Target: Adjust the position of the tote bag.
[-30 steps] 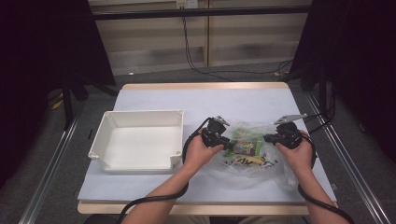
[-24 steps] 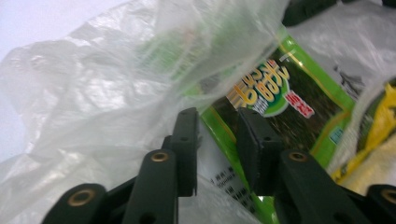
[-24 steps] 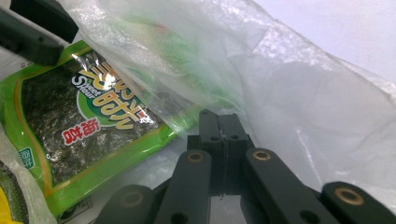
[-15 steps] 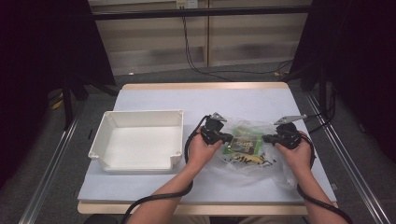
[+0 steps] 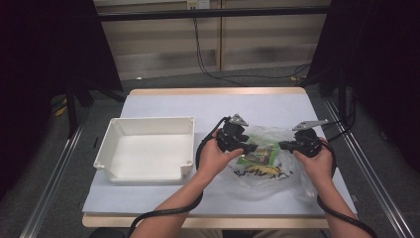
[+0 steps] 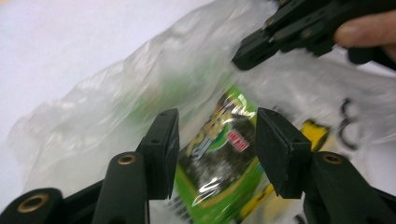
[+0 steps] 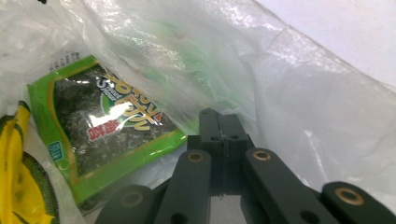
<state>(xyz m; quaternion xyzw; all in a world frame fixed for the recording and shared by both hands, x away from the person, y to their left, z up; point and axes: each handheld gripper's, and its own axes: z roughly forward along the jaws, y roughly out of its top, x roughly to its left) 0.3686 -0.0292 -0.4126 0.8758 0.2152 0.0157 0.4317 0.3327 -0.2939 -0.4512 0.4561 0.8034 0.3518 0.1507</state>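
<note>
- Nearest us, our right gripper (image 5: pixel 285 145) stays clenched on the right edge of the clear plastic bag (image 5: pixel 277 171), its jaws pinching the film.
- Just left of it, our left gripper (image 5: pixel 251 148) has just been opening; its jaws now stand apart over the green seaweed packet (image 6: pixel 219 163) inside the bag, pressing nothing.
- We judge that the left side is free to reach in for the packet.
- Farther left, the white tray (image 5: pixel 115 148) waits, well apart from the bag.
</note>
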